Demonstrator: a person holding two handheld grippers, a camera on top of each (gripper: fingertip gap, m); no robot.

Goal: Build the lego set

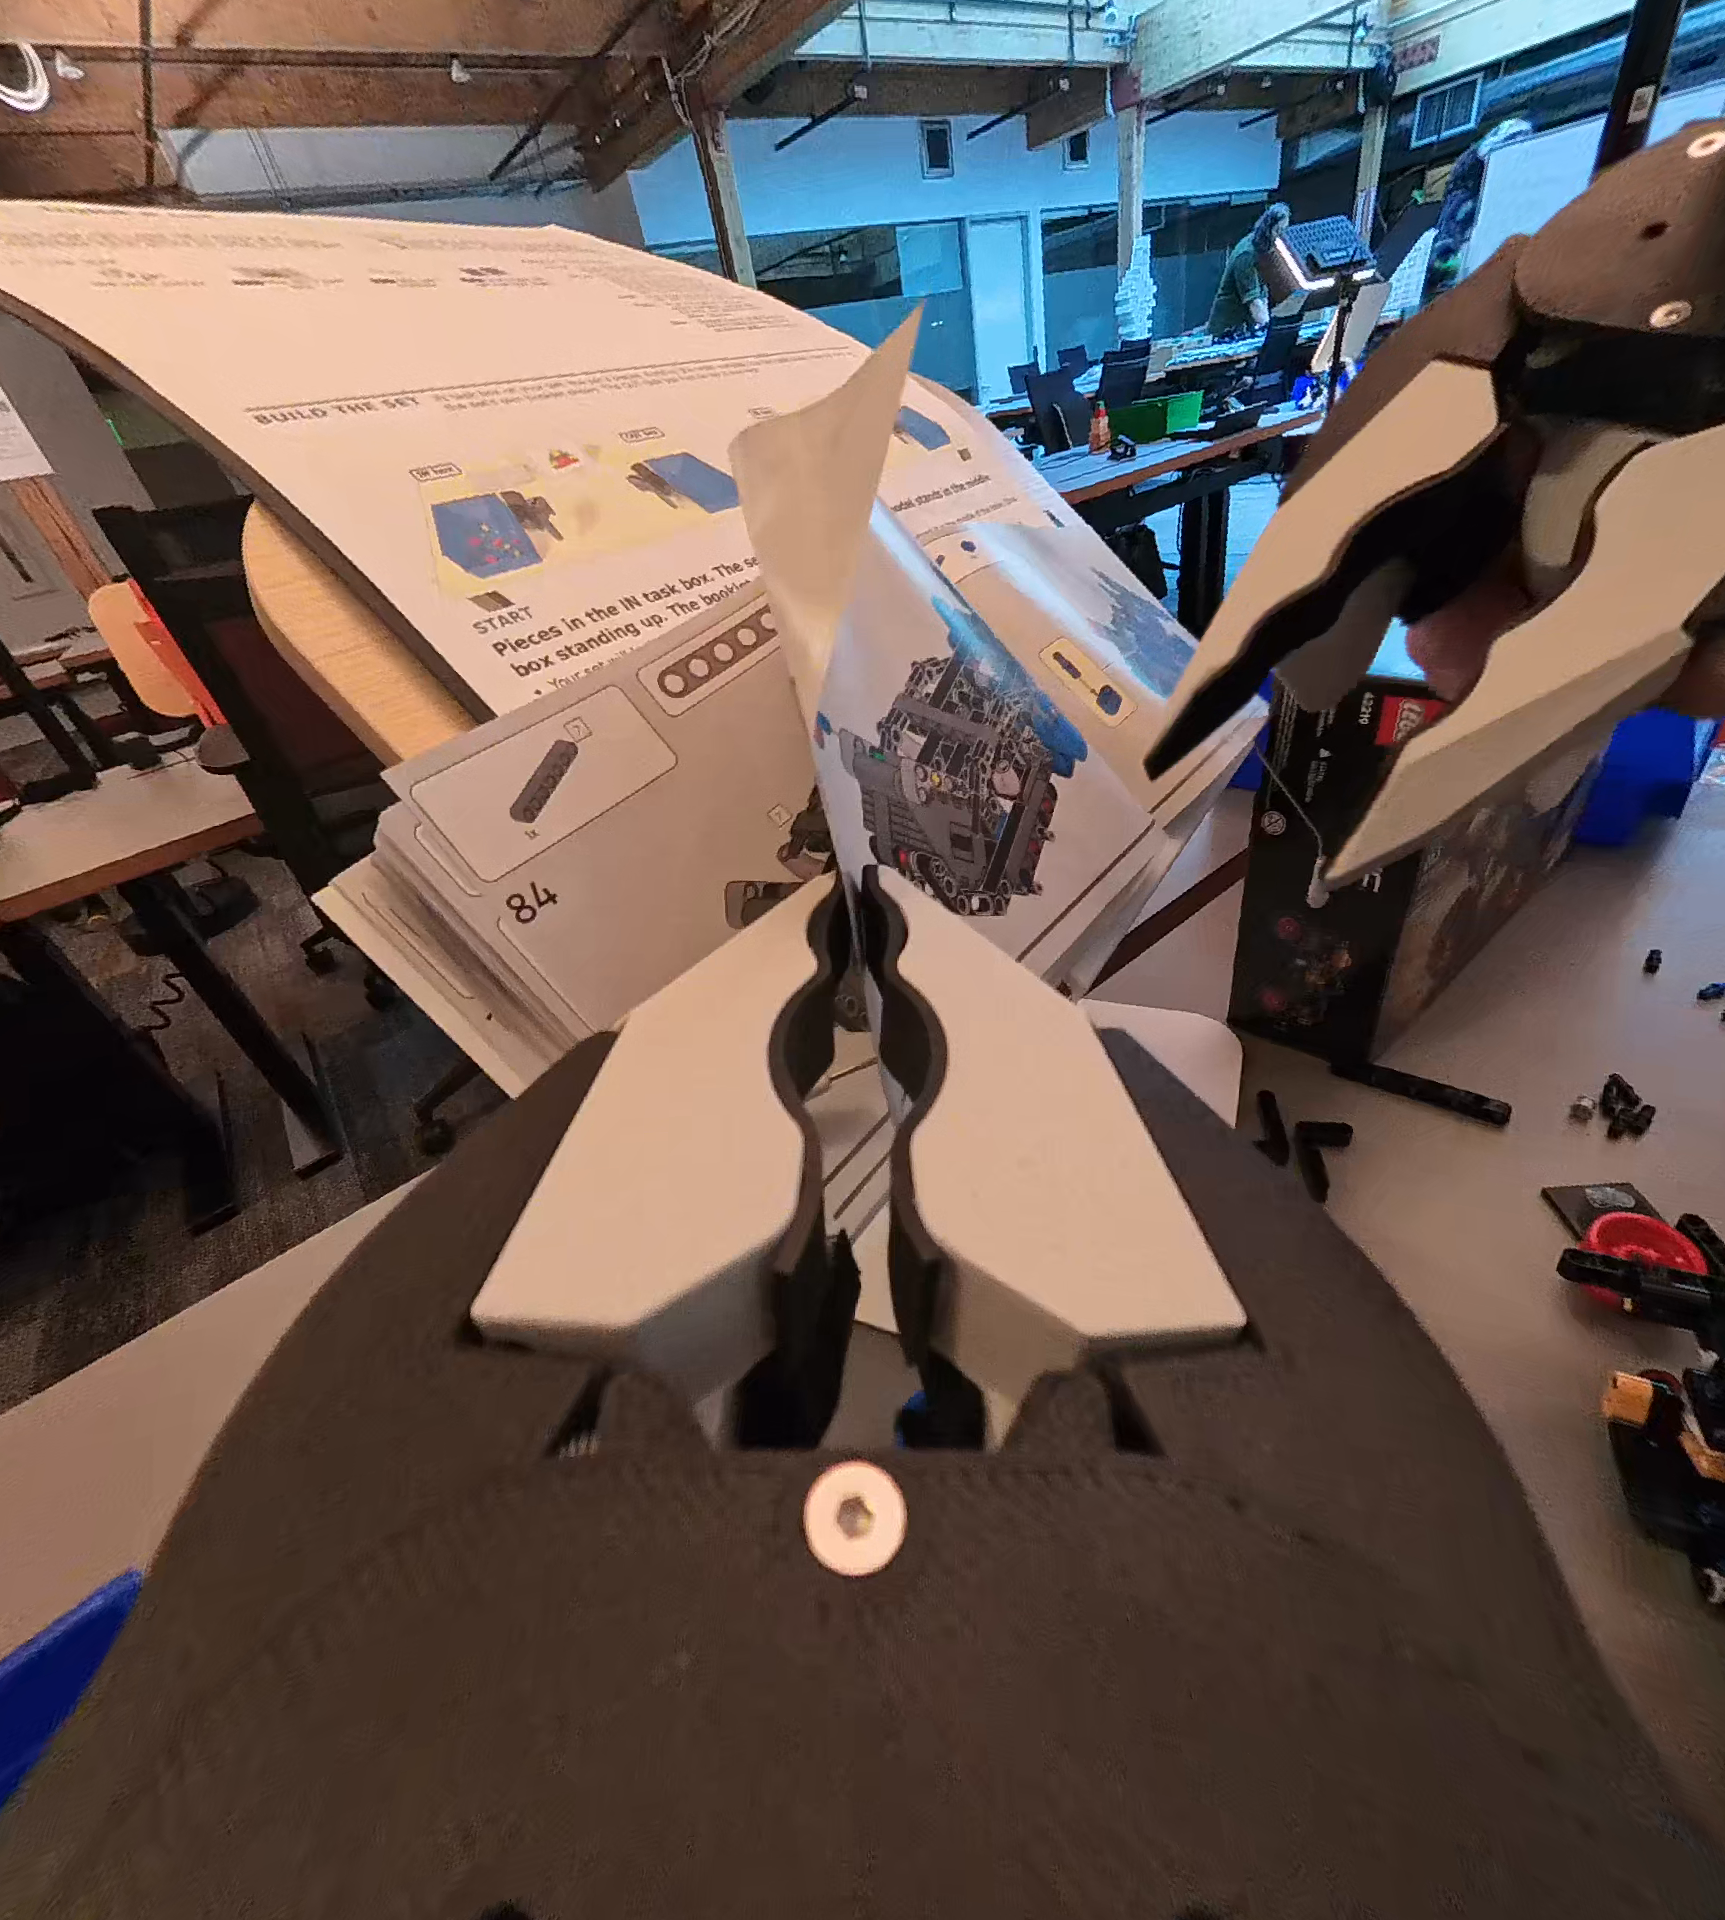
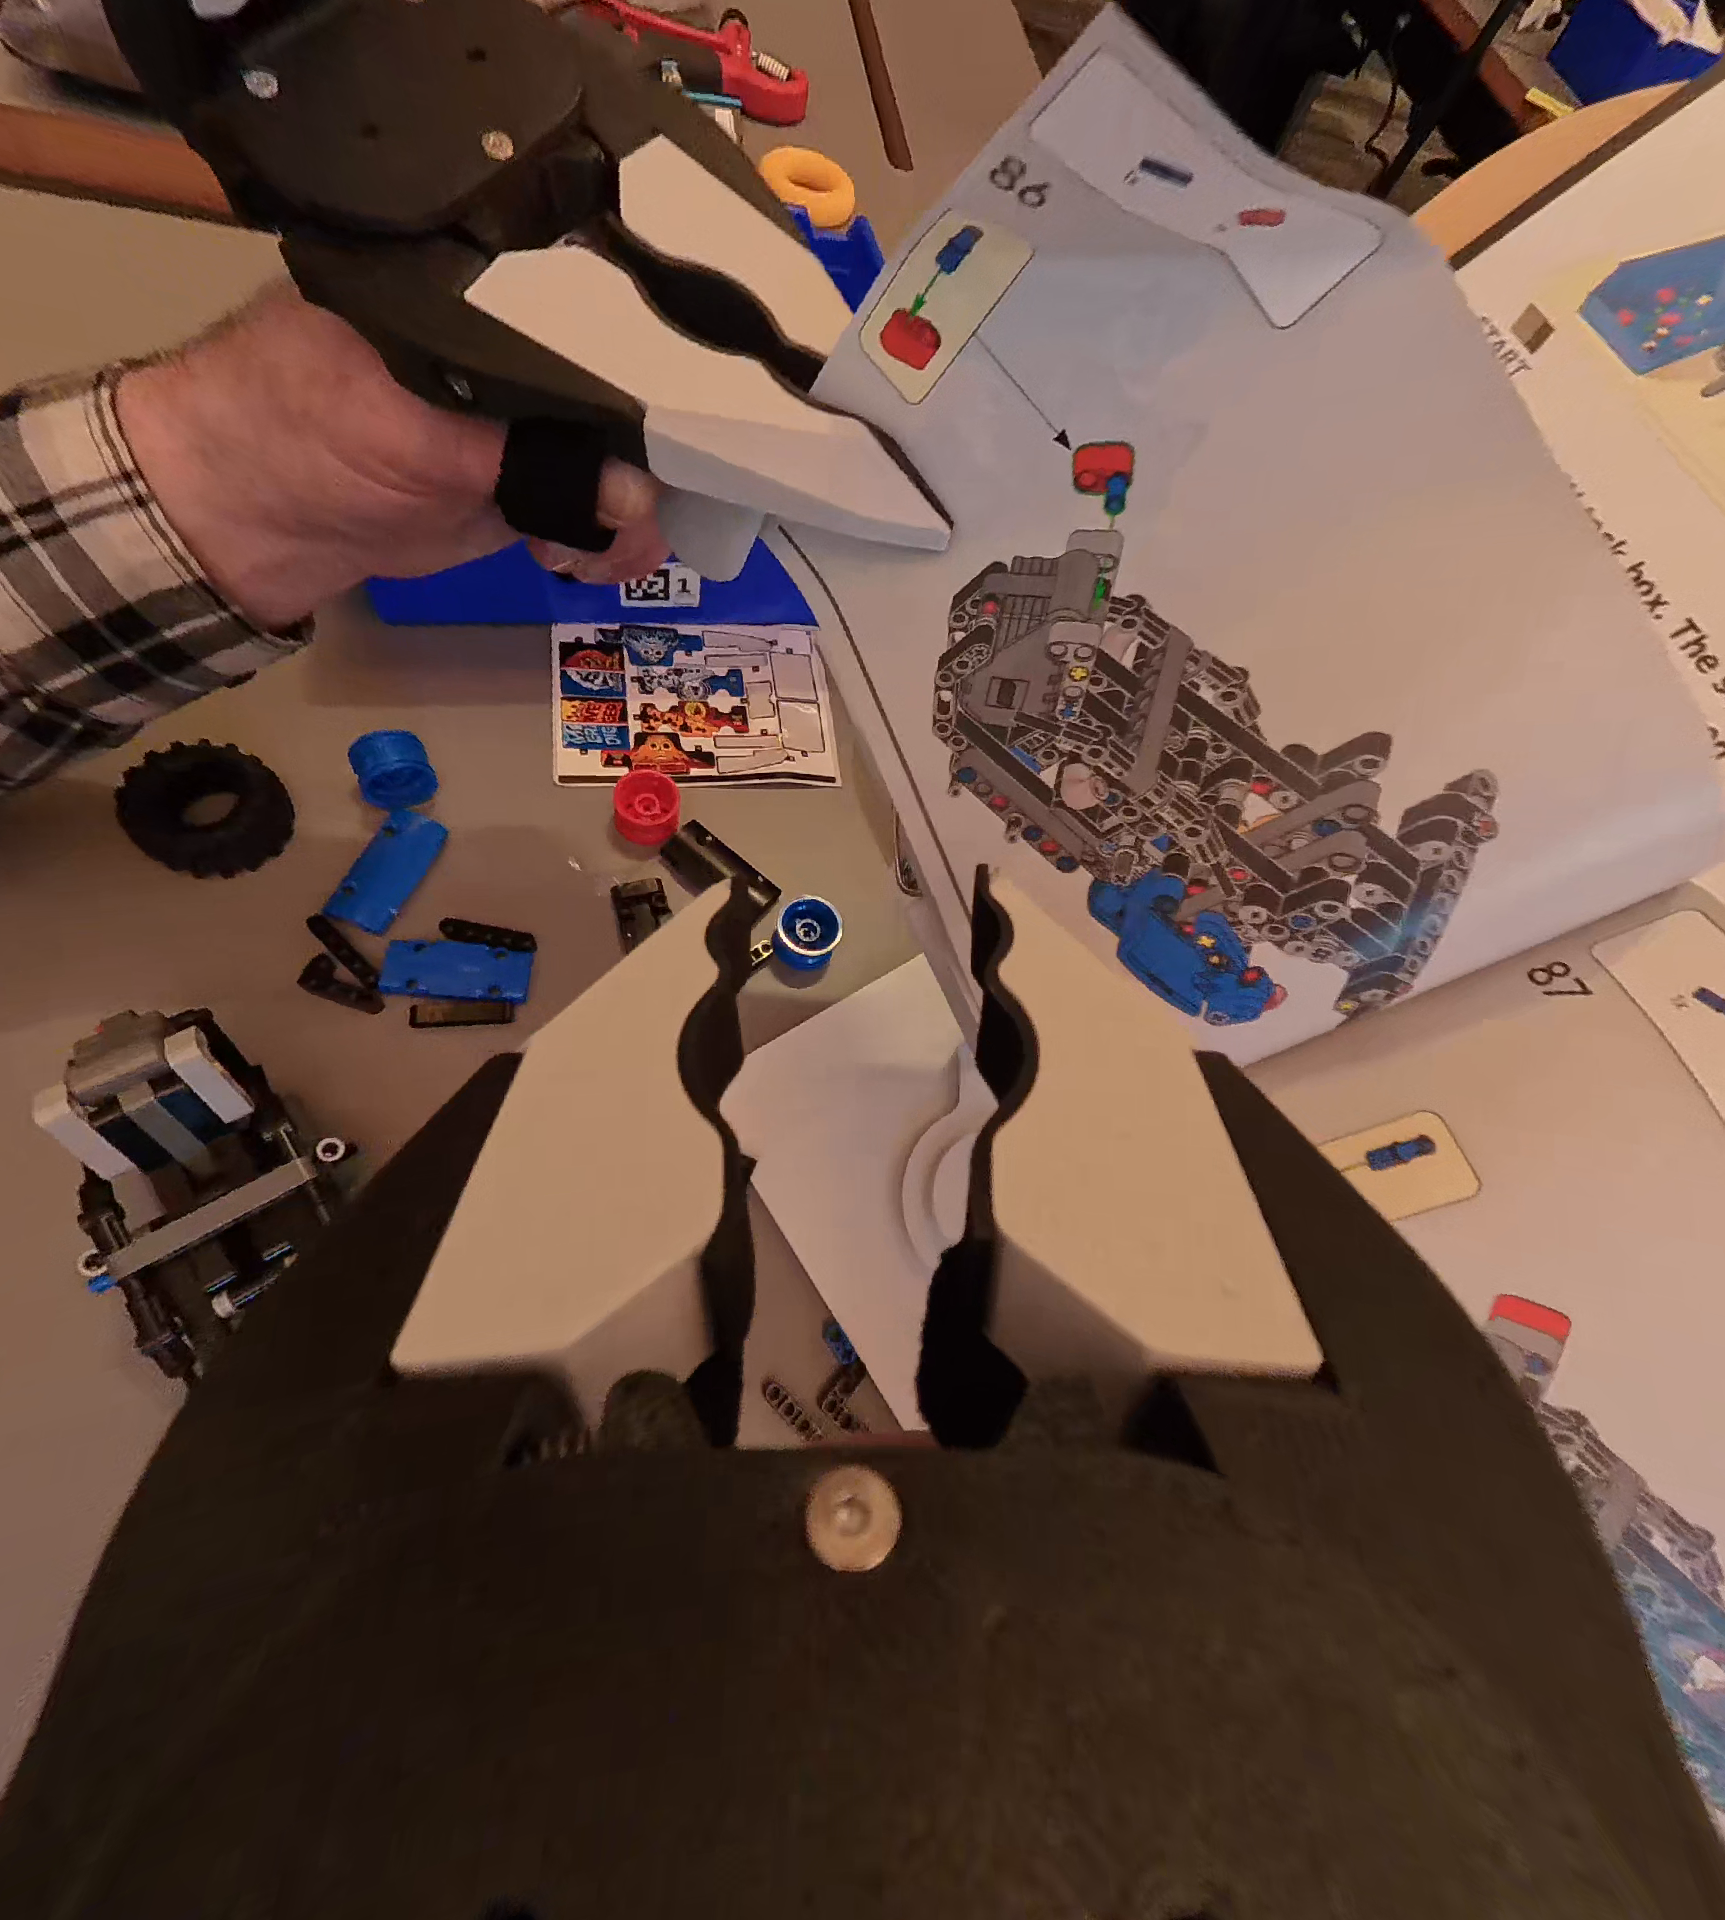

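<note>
The left tool (image 1: 853,894) is pinching a thin, floppy paper page (image 1: 951,727) of the instruction booklet near its edge; it could tear. The right tool (image 2: 858,894) is hanging apart, empty.

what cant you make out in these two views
- Left wrist view: the left gripper hides the lower part of the lifted booklet page.
- Left wrist view: partly built model cut off by the right edge.
- Right wrist view: blue bin mostly hidden behind the hand.
</note>
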